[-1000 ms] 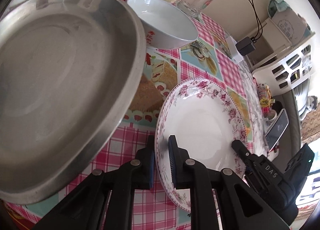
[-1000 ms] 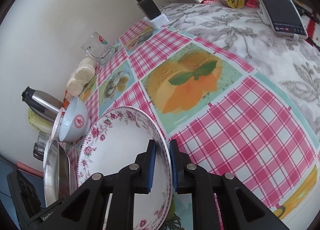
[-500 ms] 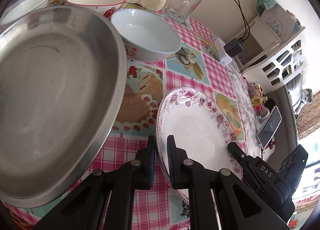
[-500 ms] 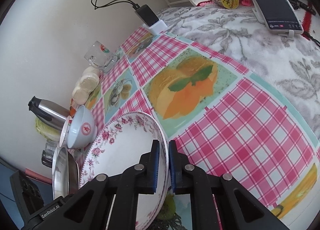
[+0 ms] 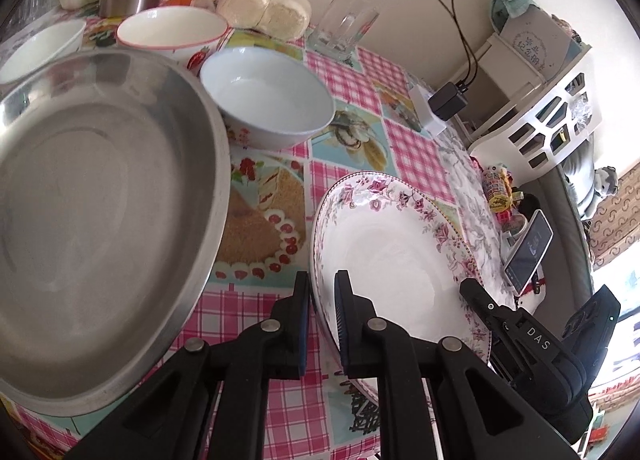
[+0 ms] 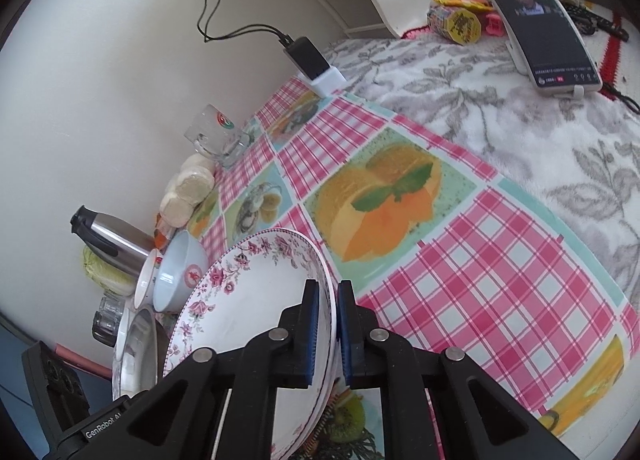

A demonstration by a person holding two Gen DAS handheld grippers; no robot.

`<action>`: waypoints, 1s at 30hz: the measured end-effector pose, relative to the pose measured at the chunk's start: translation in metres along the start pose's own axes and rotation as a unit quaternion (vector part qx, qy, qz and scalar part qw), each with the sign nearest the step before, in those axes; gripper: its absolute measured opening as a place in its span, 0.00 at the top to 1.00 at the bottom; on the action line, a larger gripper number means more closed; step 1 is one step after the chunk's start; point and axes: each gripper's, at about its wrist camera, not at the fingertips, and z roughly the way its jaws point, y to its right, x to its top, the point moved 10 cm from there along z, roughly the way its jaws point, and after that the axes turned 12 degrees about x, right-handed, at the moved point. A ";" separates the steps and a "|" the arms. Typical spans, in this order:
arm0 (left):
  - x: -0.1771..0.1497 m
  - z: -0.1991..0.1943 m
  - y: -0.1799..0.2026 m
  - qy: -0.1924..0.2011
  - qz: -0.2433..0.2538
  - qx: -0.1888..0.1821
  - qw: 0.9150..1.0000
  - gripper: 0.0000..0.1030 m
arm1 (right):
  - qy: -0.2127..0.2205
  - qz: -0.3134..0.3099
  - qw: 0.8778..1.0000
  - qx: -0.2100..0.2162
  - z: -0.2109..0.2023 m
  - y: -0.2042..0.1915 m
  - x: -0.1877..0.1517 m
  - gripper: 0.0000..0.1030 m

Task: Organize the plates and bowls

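Left wrist: both grippers, left gripper (image 5: 322,300) and right gripper (image 6: 328,312), clamp the floral-rimmed white plate (image 5: 396,256) (lift step); next, level carry onto the round steel tray (image 5: 92,220).

You face a plain cream wall (image 6: 104,72) behind the bench (image 6: 492,272), which wears a pink checked cloth with fruit pictures. Beyond the cloth lies a grey leaf-patterned blanket (image 6: 500,108). A white slotted basket (image 5: 548,128) stands by the wall, a black charger (image 6: 306,56) trails its cable upward, and daylight washes in from your right.
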 end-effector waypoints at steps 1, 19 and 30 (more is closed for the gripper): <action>0.002 -0.004 0.001 0.005 0.003 -0.001 1.000 0.88 | 0.004 -0.003 1.000 0.002 -0.002 -0.003 0.002 0.90; 0.040 -0.065 -0.016 0.073 0.003 -0.037 0.997 0.88 | 0.057 -0.048 0.996 0.046 -0.024 -0.077 0.011 0.90; 0.060 -0.080 -0.063 0.090 -0.027 -0.040 0.995 0.88 | 0.035 -0.081 0.995 0.054 -0.004 -0.120 -0.011 0.90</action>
